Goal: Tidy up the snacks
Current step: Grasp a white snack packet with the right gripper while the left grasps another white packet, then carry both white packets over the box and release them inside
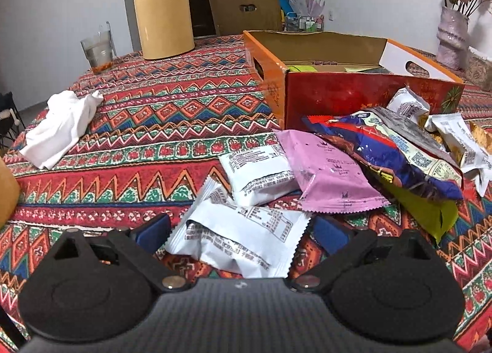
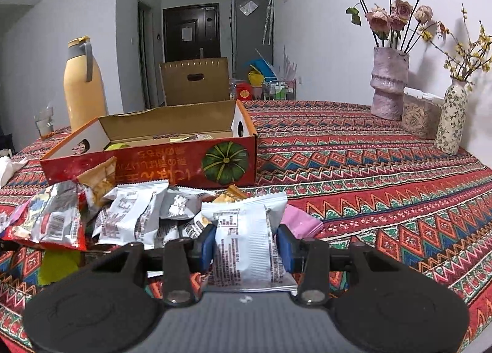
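Right tongs (image 2: 246, 245): pinching an upright white snack packet (image 2: 243, 248), lower centre of frame. Left tongs (image 1: 241, 233): spread, flanking a crumpled white packet (image 1: 236, 233) lying on the counter (image 1: 147, 138), bottom centre. Snack pile (image 1: 369, 153) mid-right; open red box (image 1: 353, 92) behind it.

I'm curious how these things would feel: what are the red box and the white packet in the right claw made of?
The red box looks like printed cardboard: glossy red outside, plain brown corrugated-looking board inside its flaps. The white packet held in the right claw looks like thin plastic film, going by its creases, slight sheen and zigzag-cut sealed ends.
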Demonstrator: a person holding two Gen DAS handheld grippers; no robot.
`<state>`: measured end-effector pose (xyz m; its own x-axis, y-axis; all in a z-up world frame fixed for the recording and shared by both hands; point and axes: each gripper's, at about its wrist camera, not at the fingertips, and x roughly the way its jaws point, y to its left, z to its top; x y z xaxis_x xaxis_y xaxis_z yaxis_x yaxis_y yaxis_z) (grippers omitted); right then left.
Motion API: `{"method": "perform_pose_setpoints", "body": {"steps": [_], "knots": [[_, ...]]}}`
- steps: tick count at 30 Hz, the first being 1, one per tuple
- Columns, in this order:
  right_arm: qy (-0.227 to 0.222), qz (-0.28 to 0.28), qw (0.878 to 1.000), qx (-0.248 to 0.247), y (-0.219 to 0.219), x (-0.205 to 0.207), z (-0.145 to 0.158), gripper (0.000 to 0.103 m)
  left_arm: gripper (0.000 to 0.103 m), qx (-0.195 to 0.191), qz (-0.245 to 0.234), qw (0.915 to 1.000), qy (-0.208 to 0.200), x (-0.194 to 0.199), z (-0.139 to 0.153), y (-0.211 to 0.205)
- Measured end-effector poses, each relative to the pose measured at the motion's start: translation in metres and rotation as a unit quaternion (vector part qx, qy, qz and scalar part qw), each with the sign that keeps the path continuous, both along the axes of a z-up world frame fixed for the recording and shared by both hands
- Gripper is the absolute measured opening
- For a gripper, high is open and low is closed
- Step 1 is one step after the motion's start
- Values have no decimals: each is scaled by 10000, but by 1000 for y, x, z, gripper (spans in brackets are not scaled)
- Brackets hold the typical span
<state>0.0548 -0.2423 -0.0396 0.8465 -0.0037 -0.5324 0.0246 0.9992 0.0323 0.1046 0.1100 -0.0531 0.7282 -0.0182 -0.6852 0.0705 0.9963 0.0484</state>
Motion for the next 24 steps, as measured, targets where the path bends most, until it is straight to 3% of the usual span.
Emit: {"method": "perform_pose_setpoints", "body": {"steps": [2, 4, 8, 12, 24], "knots": [[23, 0, 10000, 32, -1, 2, -2, 41, 96, -62, -33, 10000, 19, 0, 0, 1], [29, 8, 10000, 57, -2, 2, -4, 41, 86, -119, -83, 9999, 9, -2, 1, 1], [15, 53, 9999, 137, -4, 1, -4, 42, 81, -151, -23, 9999, -34, -7, 2, -1], [3, 95, 9998, 199, -7, -1, -5, 42, 66, -171, 2, 9998, -83, -15, 4, -4], [-95, 229, 9989, 387, -14, -15, -6, 42, 58, -199, 333, 9991, -177, -39, 5, -11]]}}
